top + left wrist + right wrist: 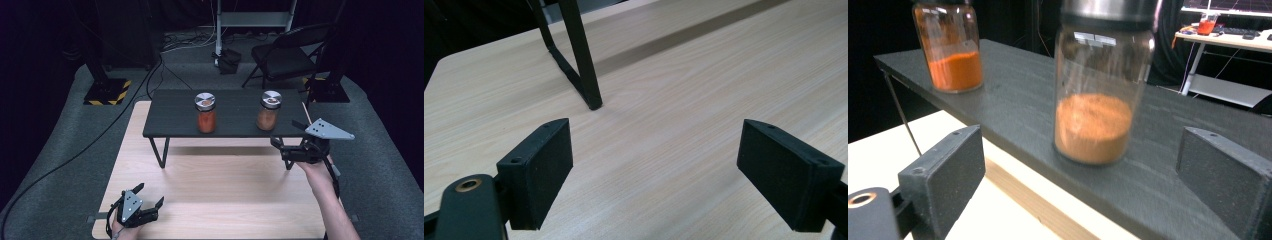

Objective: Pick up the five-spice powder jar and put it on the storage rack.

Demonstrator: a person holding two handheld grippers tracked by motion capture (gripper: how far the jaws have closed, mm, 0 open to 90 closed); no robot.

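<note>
On the raised dark shelf (175, 117), the upright right spice jar (1100, 95) stands directly ahead of the right gripper (291, 140), jaws wide and empty; the left gripper (150, 196), half-open and empty, sits far away.

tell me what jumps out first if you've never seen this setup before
Two glass jars of orange powder with shiny metal lids stand apart on a low black shelf: the redder jar near its middle, the browner jar toward its right end. The right gripper hovers with open jaws at the shelf's front edge, facing the browner jar. The left gripper sits open, with nothing between its jaws, over the pale wooden table at the near left.
</note>
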